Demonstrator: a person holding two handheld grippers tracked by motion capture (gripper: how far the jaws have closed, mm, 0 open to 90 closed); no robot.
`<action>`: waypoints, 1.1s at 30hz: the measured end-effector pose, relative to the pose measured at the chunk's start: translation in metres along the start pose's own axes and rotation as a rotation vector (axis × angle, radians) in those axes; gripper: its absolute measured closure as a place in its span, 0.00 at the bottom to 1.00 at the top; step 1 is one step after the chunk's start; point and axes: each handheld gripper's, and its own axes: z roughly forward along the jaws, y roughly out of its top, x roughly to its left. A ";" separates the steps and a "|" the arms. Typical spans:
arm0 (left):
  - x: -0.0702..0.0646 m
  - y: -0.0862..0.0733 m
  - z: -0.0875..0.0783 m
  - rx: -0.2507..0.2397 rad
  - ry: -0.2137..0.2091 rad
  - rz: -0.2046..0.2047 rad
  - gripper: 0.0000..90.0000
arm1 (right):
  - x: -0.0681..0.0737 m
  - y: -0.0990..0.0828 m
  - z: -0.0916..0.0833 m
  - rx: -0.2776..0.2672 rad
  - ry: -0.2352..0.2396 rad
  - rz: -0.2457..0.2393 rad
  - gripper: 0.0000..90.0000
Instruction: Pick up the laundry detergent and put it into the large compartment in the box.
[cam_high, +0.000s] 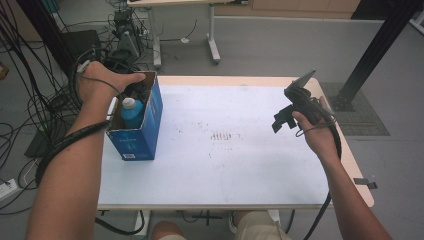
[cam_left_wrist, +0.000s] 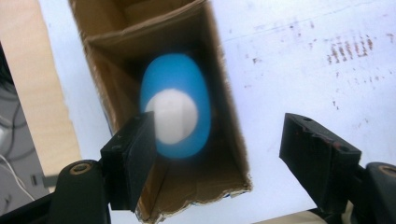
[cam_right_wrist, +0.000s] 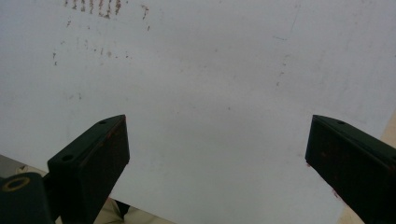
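A blue cardboard box (cam_high: 137, 131) stands open at the table's left edge. Inside it is a blue bottle with a white cap (cam_high: 131, 111), upright. My left gripper (cam_high: 134, 90) hangs over the box's far end, mostly covered by the hand that holds it. In the left gripper view the blurred bottle (cam_left_wrist: 175, 112) lies below, inside the brown box walls (cam_left_wrist: 224, 177). The left gripper (cam_left_wrist: 219, 130) stands open, its pads clear of the bottle. My right gripper (cam_high: 280, 120) hovers open above the table's right side, with bare white surface between its jaws (cam_right_wrist: 217, 135).
The white table top (cam_high: 240, 165) has a patch of brown stains (cam_high: 220, 135) near its middle. Cables (cam_high: 30, 100) crowd the floor at the left. A desk's legs (cam_high: 214, 45) stand behind the table and a black post (cam_high: 372, 55) at the right.
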 end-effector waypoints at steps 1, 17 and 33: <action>-0.003 0.000 -0.002 -0.003 0.001 0.016 0.30 | 0.000 0.000 0.000 0.001 -0.001 0.001 0.07; -0.048 0.008 -0.011 -0.010 0.003 0.233 0.26 | -0.002 0.002 -0.002 0.003 -0.005 0.007 0.07; -0.096 0.014 -0.004 0.026 0.012 0.411 0.26 | -0.002 0.005 0.000 0.003 -0.010 0.008 0.07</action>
